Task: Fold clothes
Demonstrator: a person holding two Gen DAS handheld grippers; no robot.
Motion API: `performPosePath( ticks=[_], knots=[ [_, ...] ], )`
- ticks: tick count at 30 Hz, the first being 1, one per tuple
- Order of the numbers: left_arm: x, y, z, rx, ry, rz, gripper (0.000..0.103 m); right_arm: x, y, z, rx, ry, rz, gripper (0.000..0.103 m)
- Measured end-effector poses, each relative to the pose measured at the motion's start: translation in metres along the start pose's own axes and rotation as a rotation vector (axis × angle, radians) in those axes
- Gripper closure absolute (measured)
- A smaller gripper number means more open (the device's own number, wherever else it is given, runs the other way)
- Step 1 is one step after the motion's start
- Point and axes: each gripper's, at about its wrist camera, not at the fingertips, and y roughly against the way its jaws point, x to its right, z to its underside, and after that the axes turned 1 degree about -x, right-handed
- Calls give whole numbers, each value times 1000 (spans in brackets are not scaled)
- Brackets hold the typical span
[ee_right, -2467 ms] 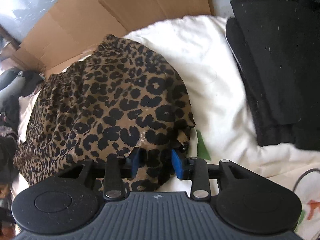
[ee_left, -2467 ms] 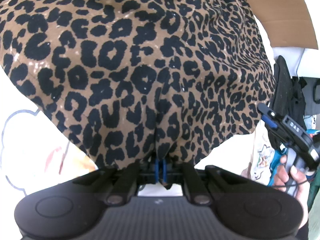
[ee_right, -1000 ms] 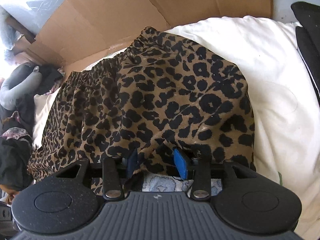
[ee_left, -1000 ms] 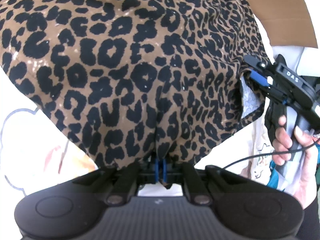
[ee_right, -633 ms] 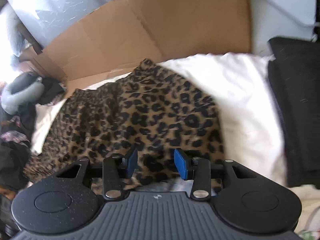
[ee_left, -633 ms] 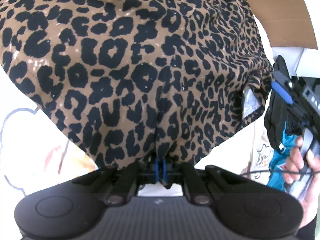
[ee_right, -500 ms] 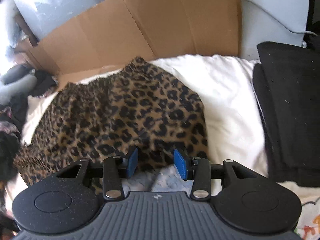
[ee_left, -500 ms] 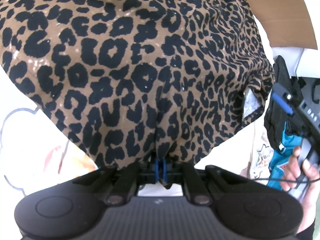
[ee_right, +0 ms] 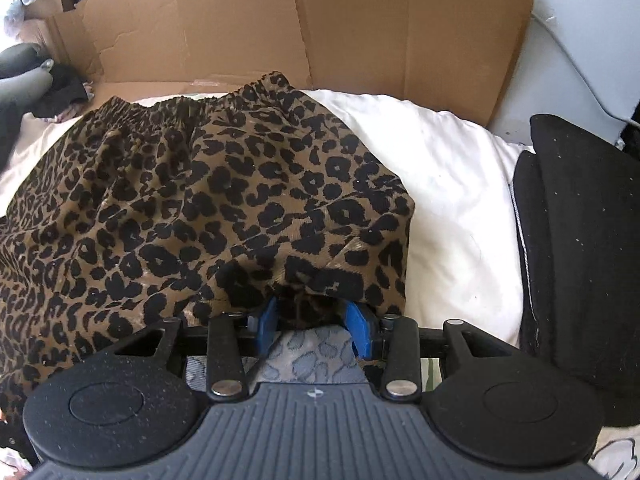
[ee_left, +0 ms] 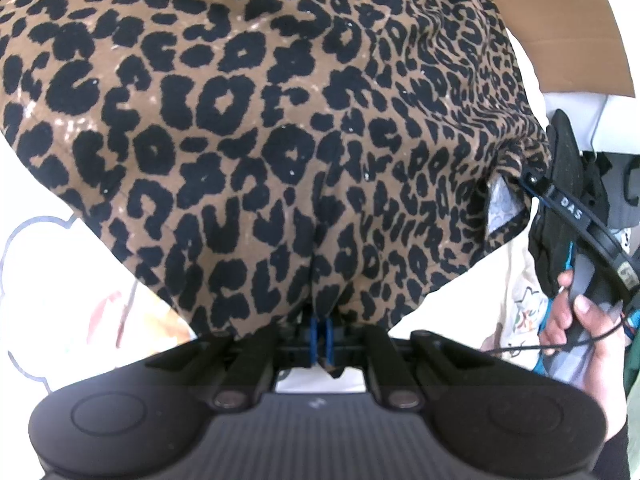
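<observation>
A leopard-print garment [ee_left: 256, 128] fills the left wrist view and lies spread on white bedding. My left gripper [ee_left: 322, 340] is shut on its near hem. In the right wrist view the same garment [ee_right: 192, 208] shows its elastic waistband at the far side, near the cardboard. My right gripper [ee_right: 314, 326] is open, its blue pads on either side of the garment's near right corner, with pale inner fabric showing beneath. The right gripper also shows in the left wrist view [ee_left: 536, 180] at the garment's right corner, held by a hand.
A flattened cardboard sheet [ee_right: 304, 28] stands behind the bed. Folded black clothes [ee_right: 580, 248] are stacked at the right. White bedding [ee_right: 452, 184] lies between them and the garment. Dark clothes and a grey object [ee_right: 28, 76] lie at far left.
My right gripper drew back from the garment's right corner and has come in to it again, jaws still apart. The left gripper has stayed shut on the hem without moving.
</observation>
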Motion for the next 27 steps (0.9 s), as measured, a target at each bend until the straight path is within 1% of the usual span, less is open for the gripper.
performPosePath(
  ticks=[2, 10, 13, 14, 15, 17, 18, 19, 21, 27],
  knots=[
    [0, 0, 0, 0, -2, -1, 98, 1, -6, -1, -4, -1, 3, 58],
    [0, -1, 1, -1, -9, -2, 98, 6, -31, 1, -31, -45, -31, 58],
    [0, -2, 2, -1, -11, -4, 98, 12, -35, 2, -27, -82, -54, 61],
    [-1, -3, 2, -1, -11, -5, 98, 13, -35, 3, -27, -90, -59, 70],
    [-1, -3, 3, -1, -12, -5, 98, 14, -35, 3, -27, -98, -64, 75],
    [0, -4, 3, 0, -11, -7, 98, 16, -32, 2, -36, -115, -73, 93],
    [0, -5, 3, -1, -11, -7, 98, 16, -31, 1, -40, -122, -75, 95],
    [1, -5, 3, -1, -10, -8, 98, 18, -28, 1, -43, -133, -83, 99],
    [2, -6, 2, -1, -11, -8, 98, 21, -21, -1, -47, -158, -95, 100],
    [4, -6, 1, 0, -9, -4, 98, 30, 26, -2, -35, -184, -93, 100]
  ],
)
